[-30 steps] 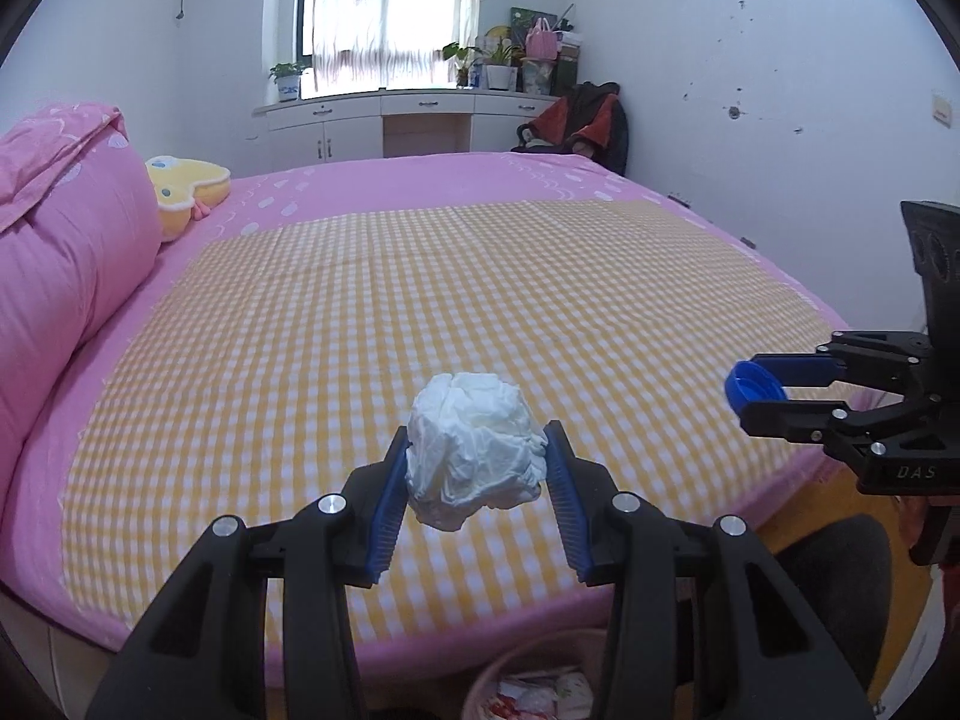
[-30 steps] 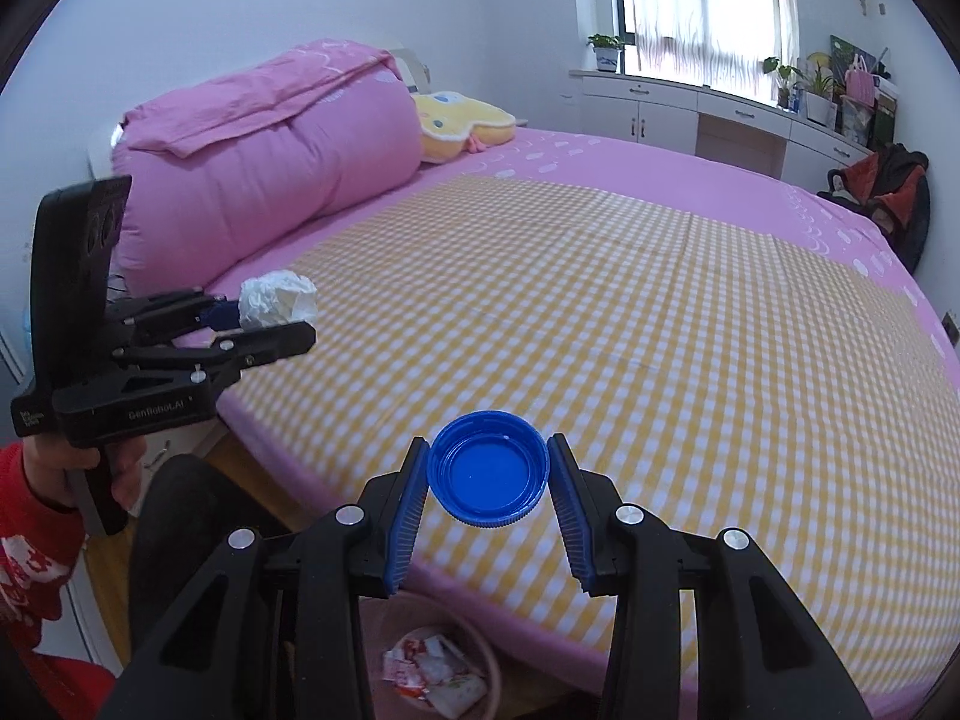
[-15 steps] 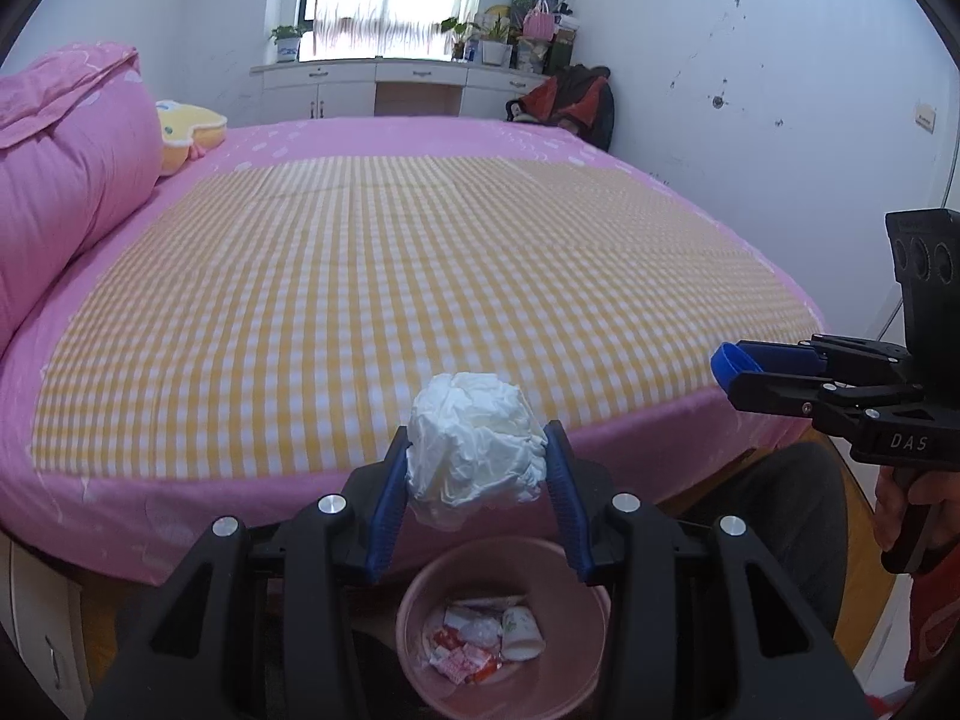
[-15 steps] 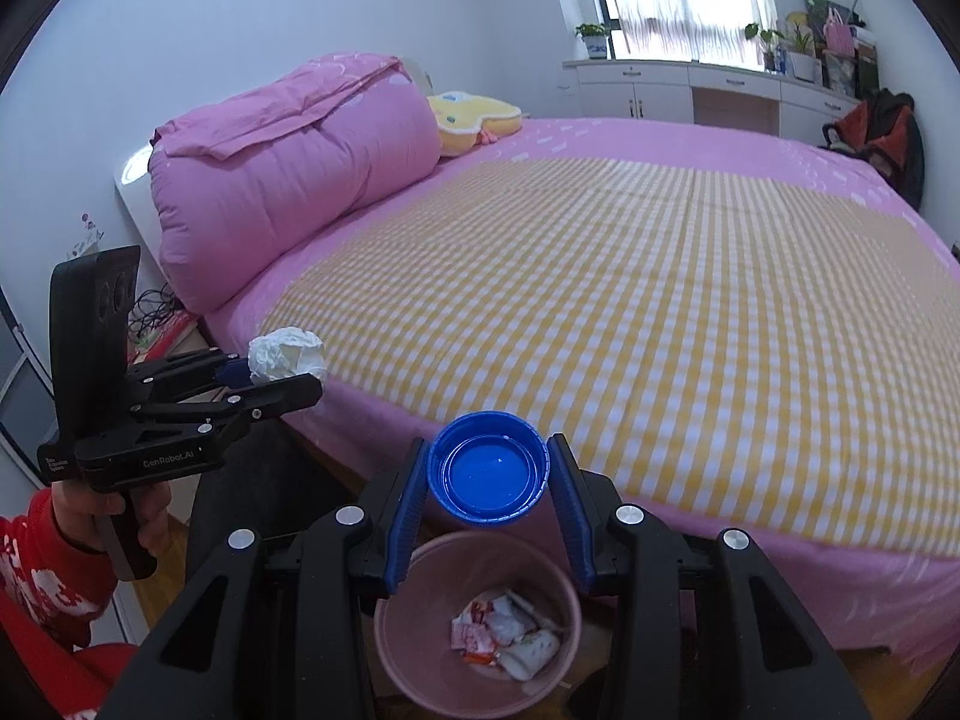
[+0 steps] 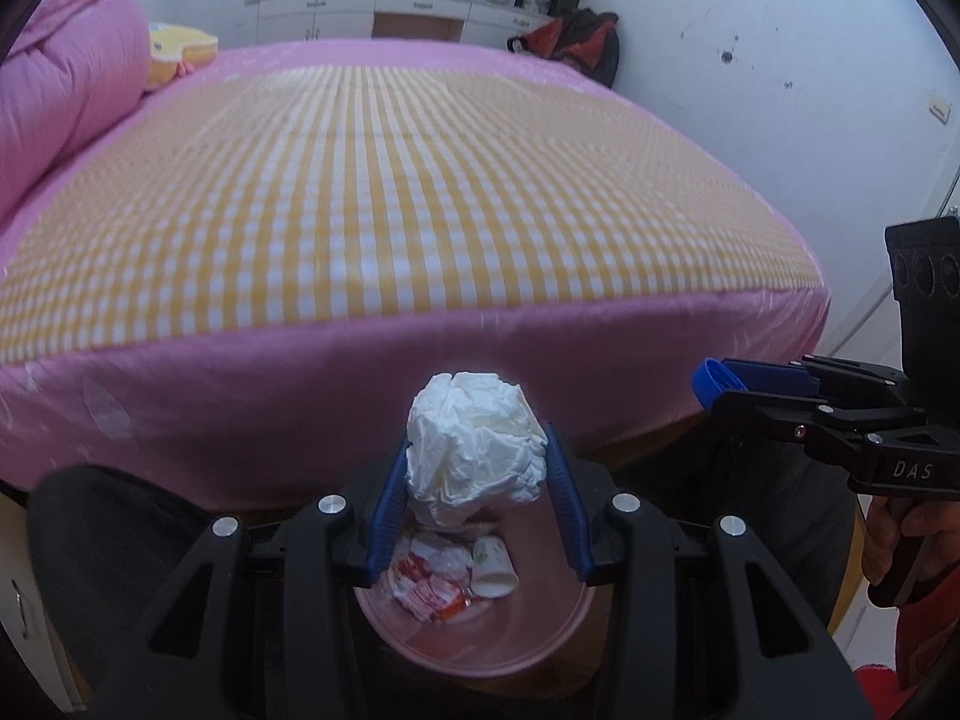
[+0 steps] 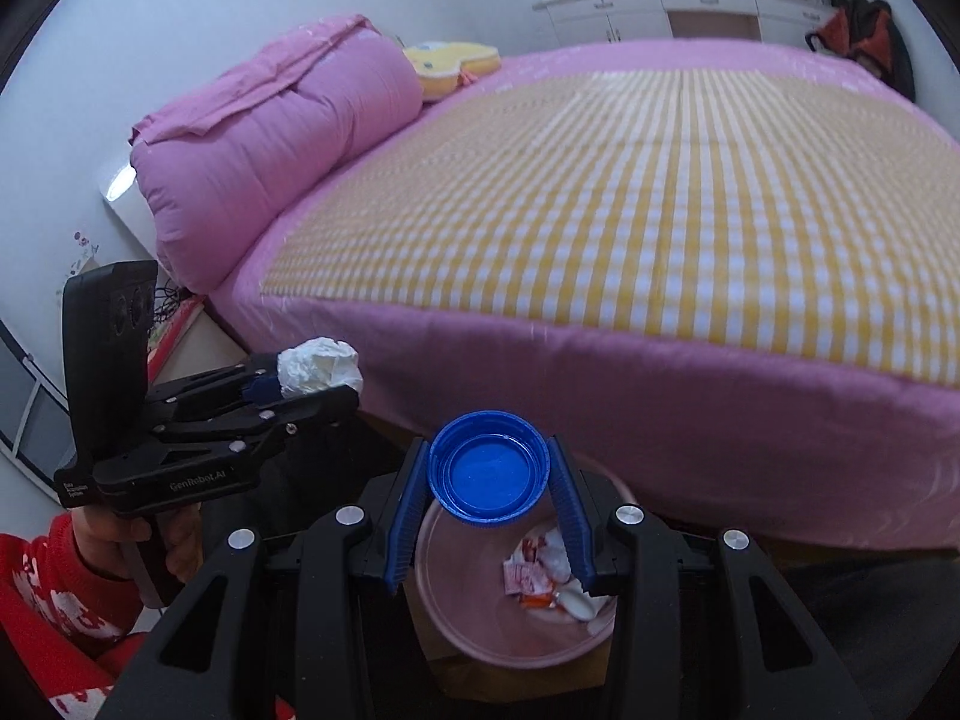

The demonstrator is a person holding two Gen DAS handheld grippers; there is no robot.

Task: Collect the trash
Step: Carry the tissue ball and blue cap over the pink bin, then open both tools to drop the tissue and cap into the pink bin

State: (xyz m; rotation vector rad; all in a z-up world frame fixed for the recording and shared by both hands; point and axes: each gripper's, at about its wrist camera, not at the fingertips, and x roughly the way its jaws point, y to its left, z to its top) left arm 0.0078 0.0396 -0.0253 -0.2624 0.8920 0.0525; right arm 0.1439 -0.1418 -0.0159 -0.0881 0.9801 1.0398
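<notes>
My left gripper (image 5: 474, 510) is shut on a crumpled white tissue ball (image 5: 474, 450) and holds it above a pink waste bin (image 5: 480, 642) that holds wrappers and a small cup. My right gripper (image 6: 489, 504) is shut on a blue bottle cap (image 6: 489, 468) and holds it over the same bin (image 6: 474, 618). The right gripper with the cap also shows in the left wrist view (image 5: 720, 381). The left gripper with the tissue also shows in the right wrist view (image 6: 318, 375).
The bed (image 5: 384, 180) with a yellow-checked cover and pink sheet stands just behind the bin. A folded pink duvet (image 6: 270, 138) and a yellow pillow (image 6: 453, 63) lie at its head. White cabinets (image 5: 360, 15) stand under the window.
Both grippers have moved back from over the bed and down, so they now hang over the bin at the bed's edge. Both still hold their items.
</notes>
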